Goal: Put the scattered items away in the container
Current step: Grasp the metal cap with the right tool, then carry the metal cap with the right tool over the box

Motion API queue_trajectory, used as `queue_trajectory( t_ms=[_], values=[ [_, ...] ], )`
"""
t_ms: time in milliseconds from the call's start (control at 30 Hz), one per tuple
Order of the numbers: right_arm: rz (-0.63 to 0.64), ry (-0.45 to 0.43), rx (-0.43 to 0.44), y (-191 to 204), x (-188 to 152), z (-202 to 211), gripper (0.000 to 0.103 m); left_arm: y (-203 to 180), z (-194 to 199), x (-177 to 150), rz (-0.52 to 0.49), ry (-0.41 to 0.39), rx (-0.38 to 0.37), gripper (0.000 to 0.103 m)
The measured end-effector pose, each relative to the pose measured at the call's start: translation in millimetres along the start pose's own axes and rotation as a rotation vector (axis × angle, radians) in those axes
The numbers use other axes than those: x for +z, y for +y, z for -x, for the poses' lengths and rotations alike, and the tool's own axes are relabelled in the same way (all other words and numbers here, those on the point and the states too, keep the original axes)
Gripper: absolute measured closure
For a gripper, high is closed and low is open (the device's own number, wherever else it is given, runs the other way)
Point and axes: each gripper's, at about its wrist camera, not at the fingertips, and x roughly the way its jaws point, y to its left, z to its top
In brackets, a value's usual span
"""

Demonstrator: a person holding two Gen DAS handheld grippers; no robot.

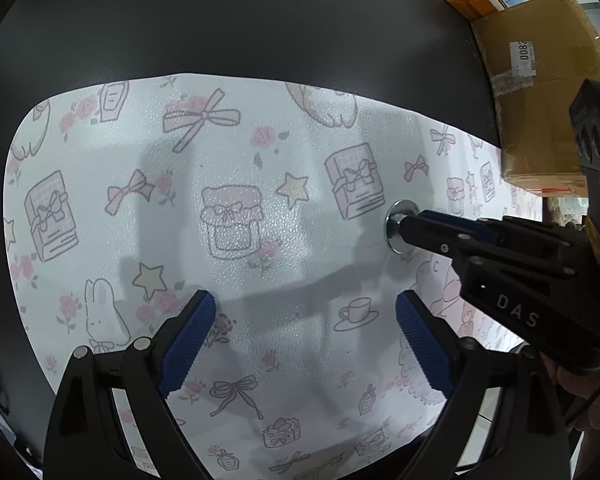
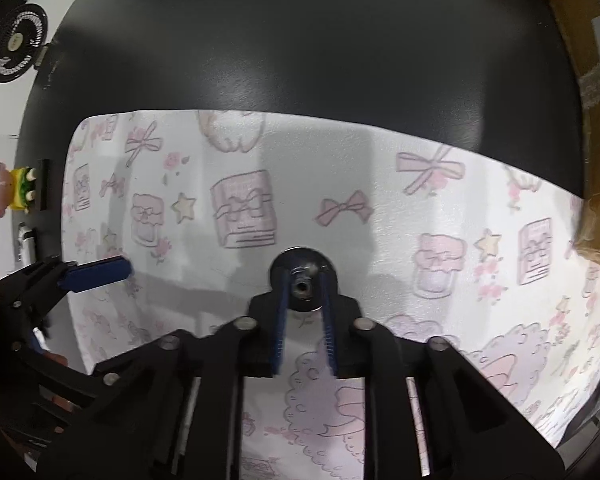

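A small round metal disc with a threaded stub (image 2: 303, 280) is clamped between the blue pads of my right gripper (image 2: 305, 276), which is shut on it just above the patterned mat (image 2: 380, 208). In the left wrist view the same metal disc (image 1: 396, 226) sticks out at the tip of the right gripper (image 1: 410, 227), which reaches in from the right. My left gripper (image 1: 306, 328) stands open over the mat, nothing between its blue pads. No container shows in either view.
A white mat with pink bows, books and jars covers the black table (image 1: 260, 20). Cardboard boxes (image 1: 540, 100) stand at the right edge. At the left of the right wrist view are a small fan (image 2: 16, 46) and a yellow-green toy (image 2: 22, 188).
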Motion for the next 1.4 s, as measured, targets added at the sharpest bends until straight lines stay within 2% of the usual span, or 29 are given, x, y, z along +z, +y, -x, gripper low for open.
queue_trajectory(
  t_ms=[300,567,667,767,900,1000,1100,1267,1400],
  values=[
    [-0.028,-0.006,0.049,3,1,2,0.093,-8,7,2,-0.022,-0.011,-0.015,0.012],
    [-0.070,-0.063,0.104,-1,-7,31,0.093,-33,35,3,-0.069,-0.065,-0.006,0.014],
    [-0.093,-0.096,0.125,-8,-10,51,0.093,-48,45,4,-0.098,-0.082,0.001,0.040],
    [-0.116,-0.132,0.144,-12,-17,73,0.093,-65,53,4,-0.128,-0.091,-0.002,0.045],
    [-0.146,-0.175,0.175,-24,-28,98,0.093,-91,66,1,-0.180,-0.125,-0.001,0.067],
    [-0.164,-0.204,0.191,-32,-39,118,0.093,-111,73,-3,-0.214,-0.143,-0.014,0.069],
    [-0.177,-0.233,0.202,-39,-51,136,0.093,-129,80,-8,-0.243,-0.159,-0.033,0.082],
    [-0.194,-0.268,0.236,-58,-71,165,0.093,-163,91,-17,-0.290,-0.185,-0.054,0.088],
    [-0.195,-0.301,0.246,-72,-84,186,0.093,-188,99,-21,-0.308,-0.201,-0.062,0.098]
  ],
)
